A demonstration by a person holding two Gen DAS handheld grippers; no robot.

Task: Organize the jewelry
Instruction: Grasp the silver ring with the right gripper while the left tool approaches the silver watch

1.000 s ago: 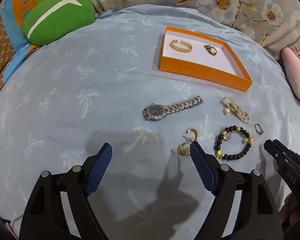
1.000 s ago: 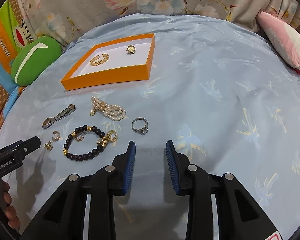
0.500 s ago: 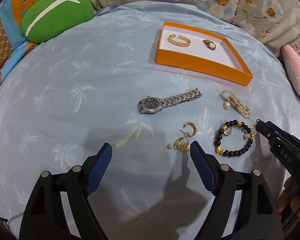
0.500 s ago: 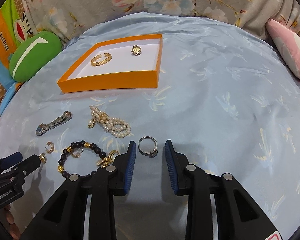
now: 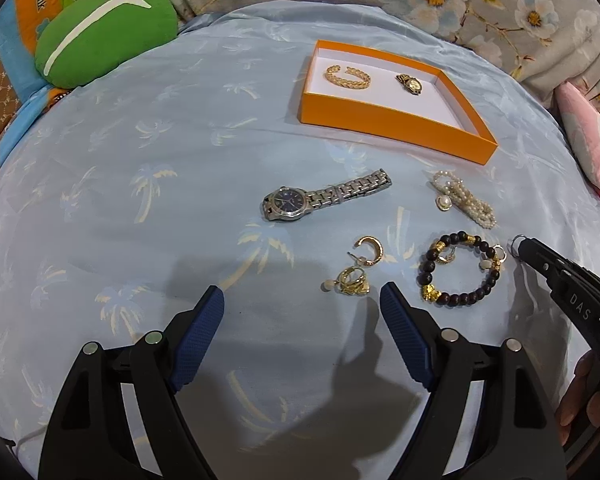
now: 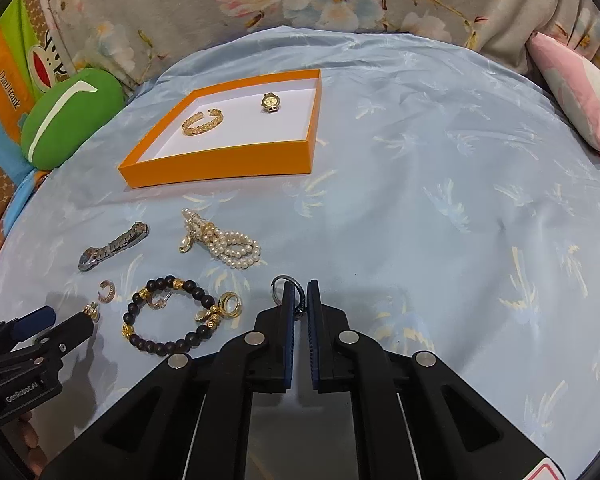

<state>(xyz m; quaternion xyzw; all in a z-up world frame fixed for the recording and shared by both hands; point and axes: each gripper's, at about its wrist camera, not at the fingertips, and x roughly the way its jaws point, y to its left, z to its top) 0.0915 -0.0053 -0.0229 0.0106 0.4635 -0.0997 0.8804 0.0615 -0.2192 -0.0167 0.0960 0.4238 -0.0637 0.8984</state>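
Right wrist view shows the right gripper (image 6: 299, 300) with its ribbed blue pads pinched shut on a thin silver ring (image 6: 280, 285), near the front edge of the shiny blue palm-tree cloth (image 6: 440, 208). The left gripper (image 5: 302, 312) hangs with its jaws wide apart and nothing in them, just in front of a small gold earring (image 5: 352, 280). Toward the back edge sits the flat orange cardboard box (image 6: 220, 162). A dark bead bracelet (image 6: 168, 314) lies round. The side of the right gripper seems to read "DAS".
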